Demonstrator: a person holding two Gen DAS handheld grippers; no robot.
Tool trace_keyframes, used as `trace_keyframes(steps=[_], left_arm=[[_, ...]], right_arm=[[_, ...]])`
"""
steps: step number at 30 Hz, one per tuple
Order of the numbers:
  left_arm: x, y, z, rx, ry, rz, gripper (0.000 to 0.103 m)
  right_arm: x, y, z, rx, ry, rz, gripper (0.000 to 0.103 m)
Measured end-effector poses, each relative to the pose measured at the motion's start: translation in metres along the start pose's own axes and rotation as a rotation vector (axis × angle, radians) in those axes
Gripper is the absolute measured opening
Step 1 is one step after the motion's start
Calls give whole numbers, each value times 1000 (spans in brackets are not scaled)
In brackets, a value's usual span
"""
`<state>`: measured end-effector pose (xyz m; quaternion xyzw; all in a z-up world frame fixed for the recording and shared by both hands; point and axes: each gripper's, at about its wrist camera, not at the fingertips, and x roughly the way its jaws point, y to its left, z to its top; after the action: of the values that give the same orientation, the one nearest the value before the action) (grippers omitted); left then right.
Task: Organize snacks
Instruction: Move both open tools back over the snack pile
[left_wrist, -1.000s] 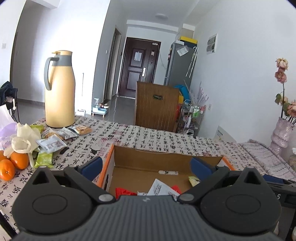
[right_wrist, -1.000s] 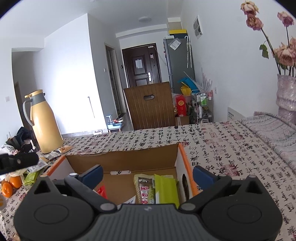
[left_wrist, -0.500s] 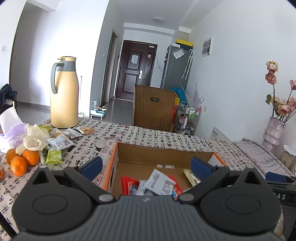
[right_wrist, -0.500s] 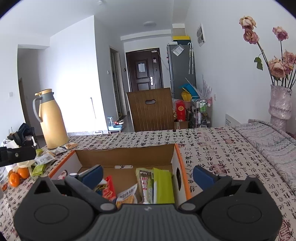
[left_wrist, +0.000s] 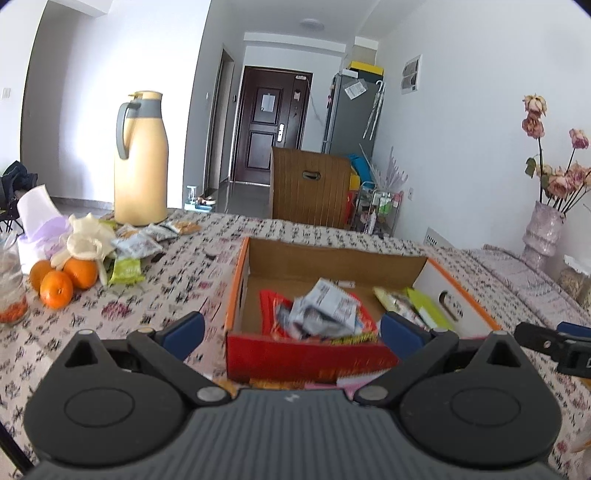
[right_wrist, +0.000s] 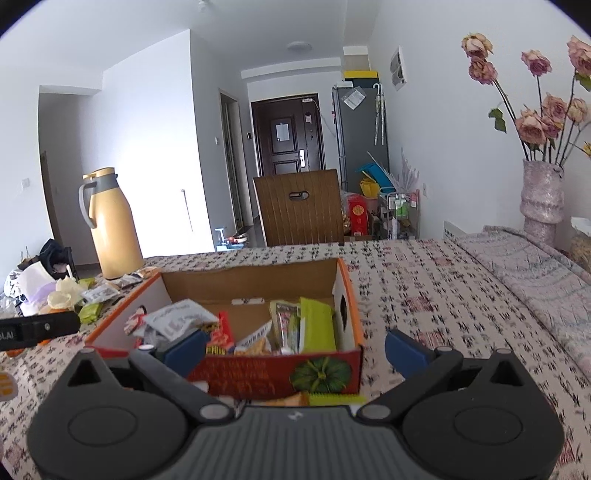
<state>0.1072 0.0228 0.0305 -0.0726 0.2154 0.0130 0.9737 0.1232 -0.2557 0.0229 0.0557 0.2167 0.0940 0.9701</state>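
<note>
Left wrist view: snack packets (left_wrist: 325, 310) in the cardboard box (left_wrist: 306, 354) are blurred, labels unreadable. Left gripper (left_wrist: 291, 330) and right gripper (right_wrist: 295, 345) both gape wide, holding nothing.

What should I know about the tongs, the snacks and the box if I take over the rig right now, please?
Left tongs: open, empty, in front of the cardboard box.
Right tongs: open, empty, at the same box's near wall.
Done: several packets in the box, a white crumpled packet on top, green packets at its right end.
Left: loose snack packets on the table beside the yellow thermos and oranges; a few lie just in front of the box.
</note>
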Motion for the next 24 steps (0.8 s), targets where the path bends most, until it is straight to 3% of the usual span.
trace_keyframes(steps=[14, 24], left_arm=[[-8, 24, -52, -25, 112, 4, 103], [-14, 23, -56, -22, 117, -9, 103]], right_arm=[[-21, -5, -62, 19, 67, -9, 103], [-19, -8, -74, 15, 97, -48, 103]])
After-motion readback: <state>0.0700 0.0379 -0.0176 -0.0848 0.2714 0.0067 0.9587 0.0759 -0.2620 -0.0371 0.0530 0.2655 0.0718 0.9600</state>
